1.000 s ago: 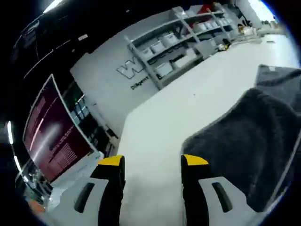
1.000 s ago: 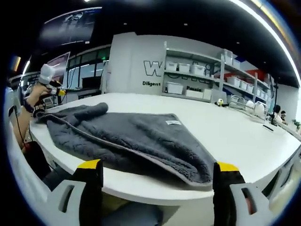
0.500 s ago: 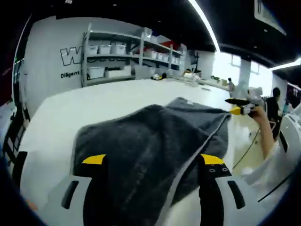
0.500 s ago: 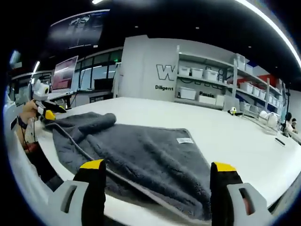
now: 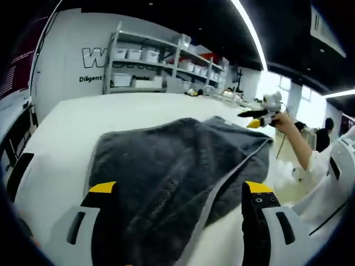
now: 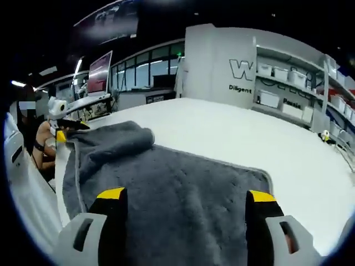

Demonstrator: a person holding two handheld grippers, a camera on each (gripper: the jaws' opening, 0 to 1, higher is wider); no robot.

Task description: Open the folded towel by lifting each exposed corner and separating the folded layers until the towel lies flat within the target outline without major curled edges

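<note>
A dark grey fluffy towel [image 5: 166, 166] with a pale edge band lies folded on the white table [image 5: 100, 116]. My left gripper [image 5: 180, 194] hovers open over its near end, yellow-tipped jaws wide apart with nothing between them. In the left gripper view the right gripper [image 5: 259, 117] hangs in a hand beyond the towel's far right corner. In the right gripper view the towel [image 6: 183, 194] spreads under my open right gripper [image 6: 186, 198], and a rolled fold [image 6: 116, 141] bunches at its far left. The left gripper [image 6: 65, 123] sits past that fold.
White shelving with bins [image 5: 150, 61] lines the back wall beside large lettering [image 6: 247, 72]. A screen [image 6: 99, 69] and windows stand at the left of the right gripper view. A person's forearm [image 5: 297, 147] reaches in at the table's right edge. Small objects [image 6: 323, 134] sit far back.
The right gripper has moved forward and over the towel, which now lies beneath its jaws. The left view shifted slightly; the towel looks much as it did half a second ago.
</note>
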